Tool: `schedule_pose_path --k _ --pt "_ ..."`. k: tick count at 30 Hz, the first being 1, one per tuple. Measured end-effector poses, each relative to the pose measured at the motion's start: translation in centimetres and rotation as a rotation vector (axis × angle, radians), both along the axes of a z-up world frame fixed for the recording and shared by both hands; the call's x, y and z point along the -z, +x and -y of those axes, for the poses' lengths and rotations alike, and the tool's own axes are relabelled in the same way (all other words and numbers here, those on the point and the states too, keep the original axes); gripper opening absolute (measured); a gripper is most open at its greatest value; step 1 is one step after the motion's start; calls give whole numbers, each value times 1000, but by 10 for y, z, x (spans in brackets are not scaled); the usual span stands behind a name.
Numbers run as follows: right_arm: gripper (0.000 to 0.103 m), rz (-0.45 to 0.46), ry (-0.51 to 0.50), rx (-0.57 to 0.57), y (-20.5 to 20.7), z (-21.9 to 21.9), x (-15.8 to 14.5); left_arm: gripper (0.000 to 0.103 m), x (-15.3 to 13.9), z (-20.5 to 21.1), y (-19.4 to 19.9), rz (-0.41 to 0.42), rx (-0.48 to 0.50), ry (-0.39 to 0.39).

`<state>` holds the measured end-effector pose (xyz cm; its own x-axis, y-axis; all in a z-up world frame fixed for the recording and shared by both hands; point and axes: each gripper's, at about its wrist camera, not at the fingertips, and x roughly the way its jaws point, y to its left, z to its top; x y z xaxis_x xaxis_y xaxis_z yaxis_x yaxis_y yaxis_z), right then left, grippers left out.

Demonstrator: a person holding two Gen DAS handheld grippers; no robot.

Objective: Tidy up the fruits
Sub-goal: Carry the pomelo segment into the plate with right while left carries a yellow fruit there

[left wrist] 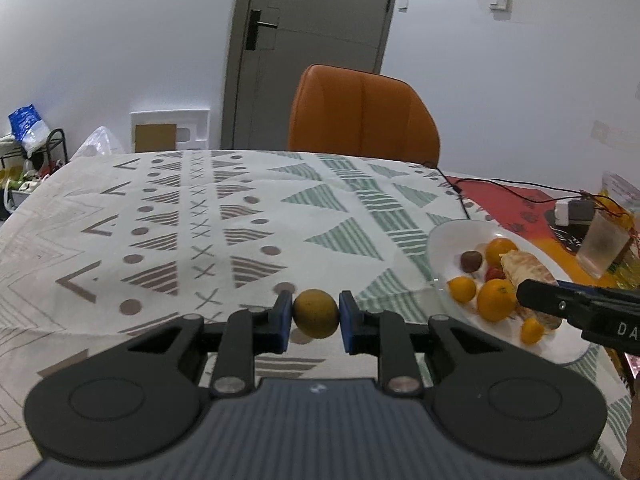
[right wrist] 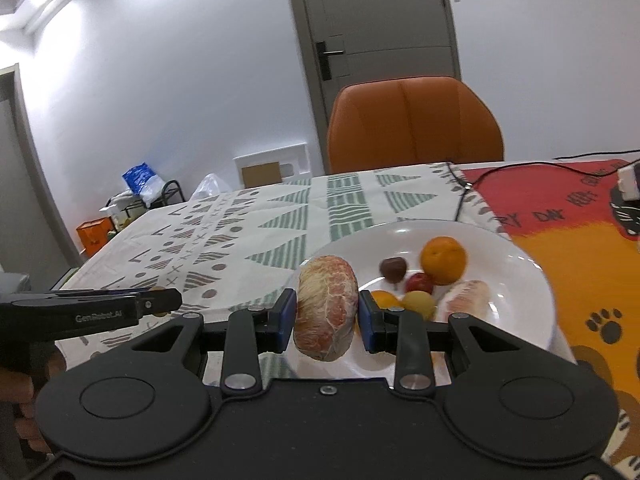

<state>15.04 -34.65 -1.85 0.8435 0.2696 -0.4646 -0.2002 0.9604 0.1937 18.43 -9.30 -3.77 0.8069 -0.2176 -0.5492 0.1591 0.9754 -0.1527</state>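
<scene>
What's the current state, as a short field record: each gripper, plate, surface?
left gripper: shut on a round yellow-green citrus fruit, above the patterned white tablecloth
right gripper: shut on a peeled pink pomelo chunk, at the plate's near rim
white round plate: holds oranges, a brown fruit, a red fruit and another peeled chunk

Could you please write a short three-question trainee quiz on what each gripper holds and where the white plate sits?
1. True or false: the left gripper is shut on a red apple.
2. What does the right gripper hold? A) peeled pomelo segment B) whole orange C) nothing
3. Fill in: the white plate rests on the patterned ____.

Key: 1. False; it grips a yellow-green citrus fruit. 2. A. 3. Tablecloth.
</scene>
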Motion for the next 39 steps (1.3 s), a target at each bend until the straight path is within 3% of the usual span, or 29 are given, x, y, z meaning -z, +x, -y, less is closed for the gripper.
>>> schedule_pose_path --k 20,39 --pt "31 15 19 124 -15 57 4 23 -11 52 -2 36 100 20" --pt "31 2 39 186 -15 83 14 23 -8 92 4 27 175 32"
